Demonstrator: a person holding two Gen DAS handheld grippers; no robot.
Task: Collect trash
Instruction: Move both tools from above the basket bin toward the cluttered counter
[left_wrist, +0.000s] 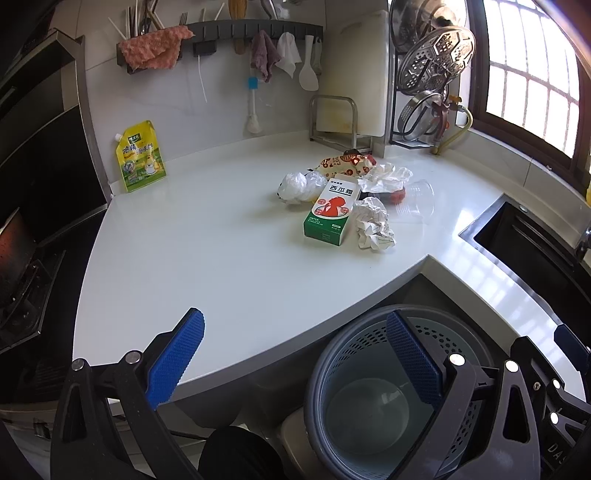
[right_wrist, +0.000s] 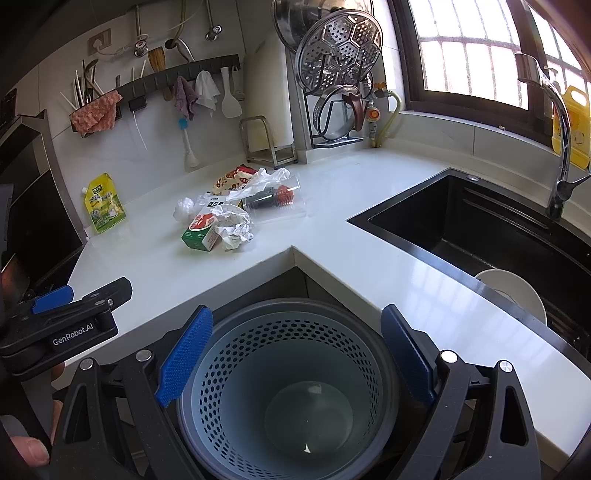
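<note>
Both tools hang over the near edge of the white table (left_wrist: 207, 258). The left hand-held gripper (left_wrist: 295, 358) stands released with nothing between its blue pads, and the right hand-held gripper (right_wrist: 295, 354) is likewise spread wide and empty, above the perforated trash bin (right_wrist: 288, 373) set below the table's corner. The trash sits in a cluster mid-table: a green-and-white box (left_wrist: 328, 212), crumpled paper (left_wrist: 373, 223), a white plastic bag (left_wrist: 299, 186), a clear plastic cup (left_wrist: 417, 199) on its side and a patterned wrapper (left_wrist: 343, 164). A yellow pouch (left_wrist: 140, 157) leans against the wall, well apart.
</note>
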